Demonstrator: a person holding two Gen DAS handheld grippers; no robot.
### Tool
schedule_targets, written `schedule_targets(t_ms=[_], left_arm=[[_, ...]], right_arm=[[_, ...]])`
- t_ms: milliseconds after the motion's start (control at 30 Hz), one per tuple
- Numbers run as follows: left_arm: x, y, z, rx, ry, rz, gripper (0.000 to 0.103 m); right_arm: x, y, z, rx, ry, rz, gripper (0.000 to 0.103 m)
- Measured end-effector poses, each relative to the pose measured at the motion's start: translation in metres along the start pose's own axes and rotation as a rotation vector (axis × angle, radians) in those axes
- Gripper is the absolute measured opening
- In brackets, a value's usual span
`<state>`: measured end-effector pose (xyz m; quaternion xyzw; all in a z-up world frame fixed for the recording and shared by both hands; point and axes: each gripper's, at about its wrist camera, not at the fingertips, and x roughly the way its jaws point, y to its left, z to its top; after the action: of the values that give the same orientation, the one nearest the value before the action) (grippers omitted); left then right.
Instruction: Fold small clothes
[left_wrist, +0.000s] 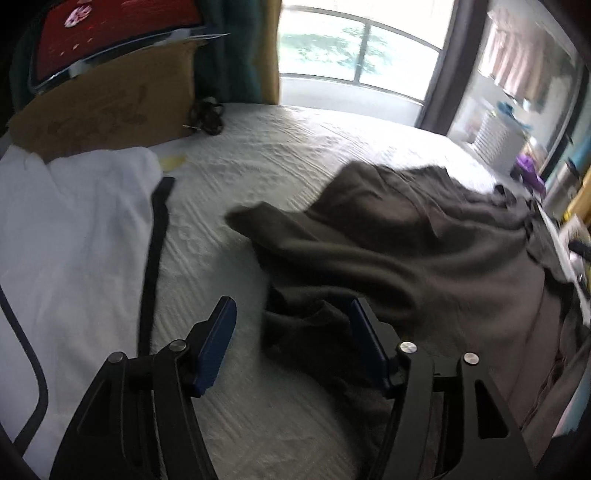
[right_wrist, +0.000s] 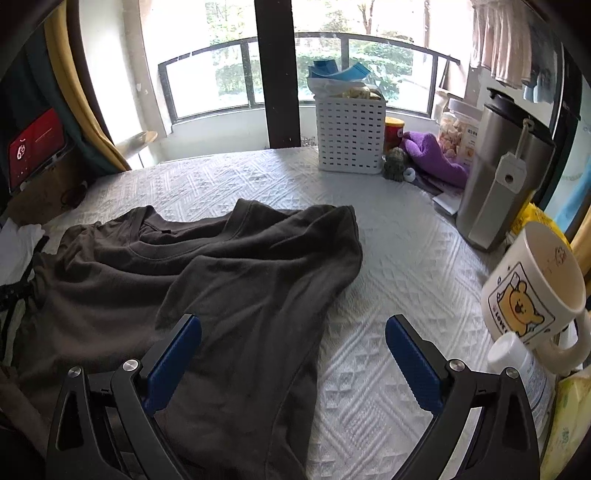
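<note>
White quilted bedspread (right_wrist: 388, 258) with a rumpled brown T-shirt (right_wrist: 229, 258) lying on it: soft, light, floppy stuff, so I'd grab hem corners or shoulders. Left gripper (left_wrist: 293, 334) and right gripper (right_wrist: 293, 345) both gape, holding nothing. Mug (right_wrist: 532, 291) nearby.

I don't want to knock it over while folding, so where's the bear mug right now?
In the right wrist view the bear mug stands at the far right edge of the bed, just in front of the steel canister and beyond a white bottle.
</note>
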<state>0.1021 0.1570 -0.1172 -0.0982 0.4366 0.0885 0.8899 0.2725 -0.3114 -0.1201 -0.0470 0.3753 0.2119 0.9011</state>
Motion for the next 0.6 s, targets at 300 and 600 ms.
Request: schedule_targets(t_ms=[300, 600], left_arm=[[-0.026, -0.014, -0.025, -0.001, 0.031, 0.012, 0.006], [-0.045, 0.002, -0.016, -0.071, 0.073, 0.036, 0.05]], right_arm=[[0.004, -0.004, -0.012, 0.013, 0.015, 0.022, 0.1], [0.005, -0.008, -0.013, 0.03, 0.009, 0.029, 0.1]])
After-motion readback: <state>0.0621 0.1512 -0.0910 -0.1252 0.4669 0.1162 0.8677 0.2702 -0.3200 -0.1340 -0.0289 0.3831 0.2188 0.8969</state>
